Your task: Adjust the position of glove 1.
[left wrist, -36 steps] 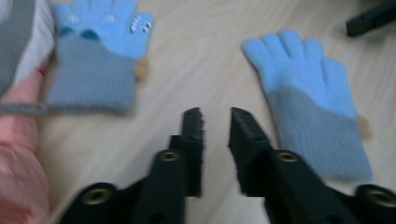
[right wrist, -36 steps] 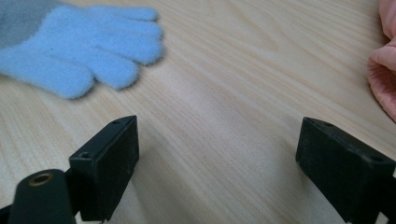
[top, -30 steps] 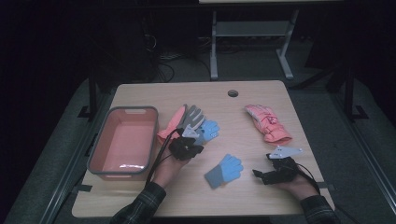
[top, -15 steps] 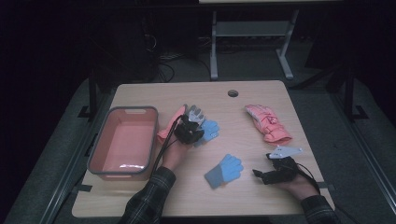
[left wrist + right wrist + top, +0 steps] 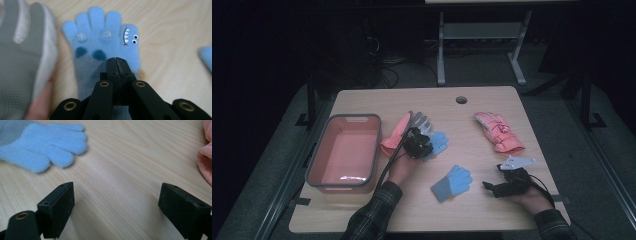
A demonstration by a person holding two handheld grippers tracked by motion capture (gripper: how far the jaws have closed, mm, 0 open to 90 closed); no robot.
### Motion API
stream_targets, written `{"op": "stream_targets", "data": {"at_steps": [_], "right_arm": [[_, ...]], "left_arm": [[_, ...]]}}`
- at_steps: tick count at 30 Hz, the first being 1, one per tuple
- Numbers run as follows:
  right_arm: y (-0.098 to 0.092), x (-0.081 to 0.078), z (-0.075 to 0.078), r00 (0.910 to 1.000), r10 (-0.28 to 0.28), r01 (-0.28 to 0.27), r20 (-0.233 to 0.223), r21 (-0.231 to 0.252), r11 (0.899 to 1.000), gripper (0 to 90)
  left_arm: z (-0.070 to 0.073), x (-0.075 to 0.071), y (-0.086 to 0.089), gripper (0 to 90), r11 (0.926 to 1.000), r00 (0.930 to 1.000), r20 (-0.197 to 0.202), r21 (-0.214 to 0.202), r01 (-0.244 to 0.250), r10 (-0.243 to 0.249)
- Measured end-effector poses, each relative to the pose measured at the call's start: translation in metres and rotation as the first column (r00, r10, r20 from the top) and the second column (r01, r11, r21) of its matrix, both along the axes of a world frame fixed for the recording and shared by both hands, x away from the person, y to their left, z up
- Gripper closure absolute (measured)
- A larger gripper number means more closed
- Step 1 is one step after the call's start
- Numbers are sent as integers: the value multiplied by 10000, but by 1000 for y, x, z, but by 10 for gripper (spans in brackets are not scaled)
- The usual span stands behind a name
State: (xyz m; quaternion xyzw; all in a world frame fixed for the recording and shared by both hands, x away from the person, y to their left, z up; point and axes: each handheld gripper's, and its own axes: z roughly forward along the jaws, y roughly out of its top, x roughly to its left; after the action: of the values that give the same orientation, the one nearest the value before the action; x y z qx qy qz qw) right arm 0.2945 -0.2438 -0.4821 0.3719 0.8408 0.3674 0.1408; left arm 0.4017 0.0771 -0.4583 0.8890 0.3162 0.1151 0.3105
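My left gripper [image 5: 417,145] sits near the middle of the table [image 5: 427,210], and in the left gripper view its jaws are pressed together, pinching the fabric of the blue glove with the shark face [image 5: 105,47] at its grey cuff end. That glove [image 5: 438,143] lies flat, palm up, fingers pointing away from me, just beside the grey glove [image 5: 25,55], which lies to its left and overlaps a pink glove [image 5: 396,134] in the high view. The pink bin [image 5: 344,152] stands left of that pile, near the table's left edge. My right gripper [image 5: 507,184] rests low on the right side of the table with its jaws spread wide apart over bare wood, holding nothing. A second blue glove [image 5: 452,182] lies between my two hands, just left of the right gripper, fingers up and to the right. A thick pink glove [image 5: 498,131] lies farther back on the right.
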Motion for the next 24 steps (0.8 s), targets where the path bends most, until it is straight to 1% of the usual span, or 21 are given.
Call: {"op": "stream_targets", "data": {"at_steps": [1, 4, 7, 9, 10, 11, 14, 15, 16, 18, 20, 21, 22, 24], "right_arm": [[0, 0, 0, 10000, 1, -1, 2, 1, 10000, 131], [0, 0, 0, 10000, 0, 0, 4, -1, 10000, 131], [0, 0, 0, 10000, 3, -3, 0, -9, 10000, 131], [0, 0, 0, 10000, 3, -3, 3, -6, 10000, 131], [0, 0, 0, 10000, 8, -8, -5, -17, 10000, 131], [0, 0, 0, 10000, 9, -9, -5, -17, 10000, 131], [0, 0, 0, 10000, 9, -9, -2, -15, 10000, 131], [0, 0, 0, 10000, 6, -6, -6, -14, 10000, 131], [0, 0, 0, 10000, 10, -10, -2, -16, 10000, 131], [0, 0, 0, 10000, 9, -9, -2, -14, 10000, 131], [0, 0, 0, 10000, 6, -6, -4, -14, 10000, 131], [0, 0, 0, 10000, 3, -3, 4, -4, 10000, 131], [0, 0, 0, 10000, 3, -3, 3, -6, 10000, 131], [0, 0, 0, 10000, 6, -6, -1, -12, 10000, 131]], "left_arm": [[0, -3, -1, 898, 9999, 10000, -41, -83, 76, -76], [0, -10, -2, 898, 9989, 9988, -129, -115, 464, -466], [0, -18, -3, 898, 9974, 9972, -348, -324, 649, -660], [0, -21, -3, 898, 9968, 9964, -401, -332, 733, -747], [0, -27, -4, 898, 9952, 9948, -506, -445, 866, -889], [0, -30, -4, 898, 9943, 9936, -545, -449, 968, -992], [0, -36, -5, 897, 9918, 9908, -604, -473, 1187, -1214], [1, -36, -5, 897, 9913, 9901, -597, -420, 1249, -1273], [2, -36, -5, 896, 9912, 9907, -548, -526, 1217, -1246], [5, -34, -4, 848, 9912, 9925, -442, -739, 1101, -1135], [7, -33, -4, 788, 9916, 9933, -362, -729, 1070, -1099], [11, -30, -4, 745, 9938, 9953, -168, -602, 938, -950], [12, -28, -4, 723, 9941, 9957, -87, -572, 920, -927], [13, -24, -4, 662, 9946, 9962, -15, -577, 865, -868]]}}
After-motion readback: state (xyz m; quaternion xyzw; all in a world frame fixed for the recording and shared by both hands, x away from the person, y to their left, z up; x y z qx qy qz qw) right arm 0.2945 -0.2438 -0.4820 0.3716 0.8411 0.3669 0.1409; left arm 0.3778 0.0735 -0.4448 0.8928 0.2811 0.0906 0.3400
